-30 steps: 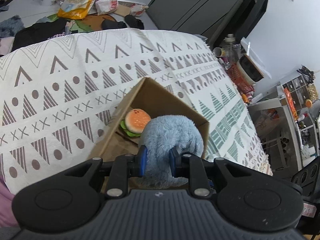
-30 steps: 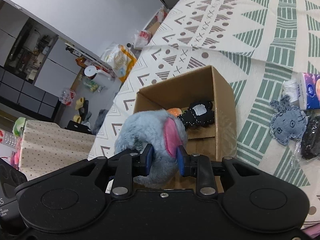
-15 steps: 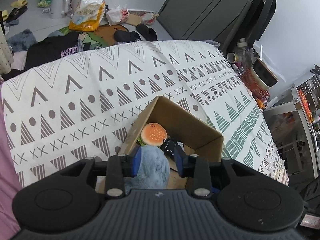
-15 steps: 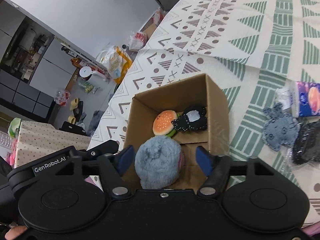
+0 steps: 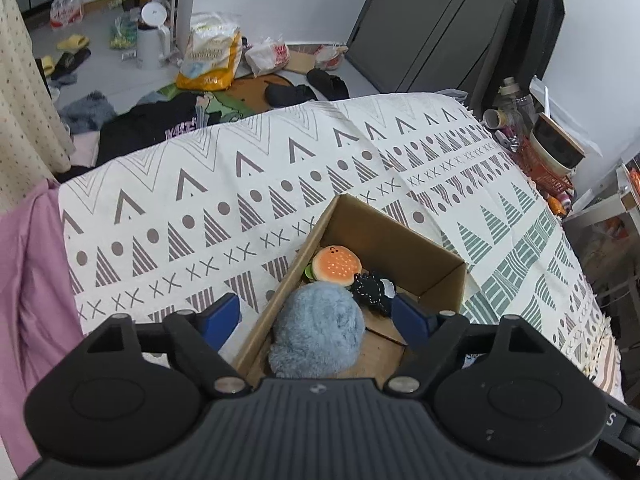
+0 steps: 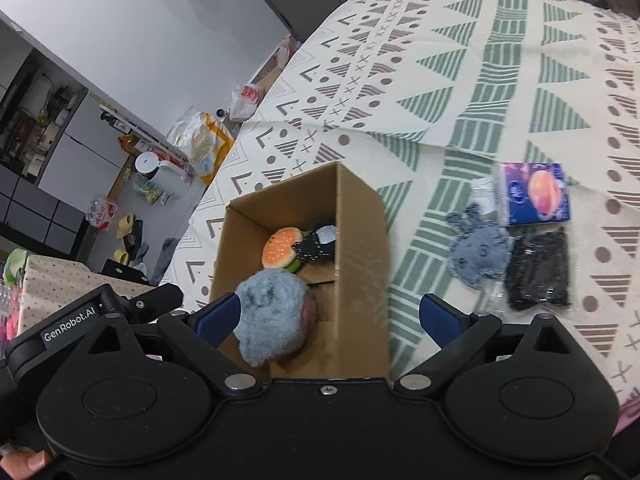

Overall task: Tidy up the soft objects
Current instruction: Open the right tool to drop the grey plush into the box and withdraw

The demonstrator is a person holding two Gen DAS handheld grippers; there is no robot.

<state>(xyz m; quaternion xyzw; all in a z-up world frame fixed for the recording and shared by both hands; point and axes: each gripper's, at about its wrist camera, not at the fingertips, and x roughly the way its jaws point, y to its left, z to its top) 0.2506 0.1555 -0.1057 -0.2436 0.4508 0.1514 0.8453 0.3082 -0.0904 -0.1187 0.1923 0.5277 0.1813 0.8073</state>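
A brown cardboard box [image 5: 416, 240] [image 6: 360, 232] stands on the patterned bedspread. Inside it lie a fluffy blue plush toy [image 5: 316, 334] [image 6: 272, 316], a burger plush [image 5: 335, 265] [image 6: 281, 247] and a black stitched plush [image 5: 372, 290] [image 6: 318, 247]. My left gripper [image 5: 318, 318] hangs open above the box, its blue pads on either side of the blue plush and apart from it. My right gripper [image 6: 330, 316] is open too, above the box's near end. A flat denim-blue plush [image 6: 478, 254] lies on the bedspread right of the box.
A tissue pack [image 6: 534, 194] and a black item in clear wrap [image 6: 538, 270] lie right of the denim plush. The bedspread [image 5: 200, 200] stretches wide to the left and behind the box. Bags, slippers and a white kettle [image 5: 154, 36] litter the floor beyond.
Both grippers held the blue plush a second ago; both have opened and lifted away. The plush now rests in the box beside the burger.
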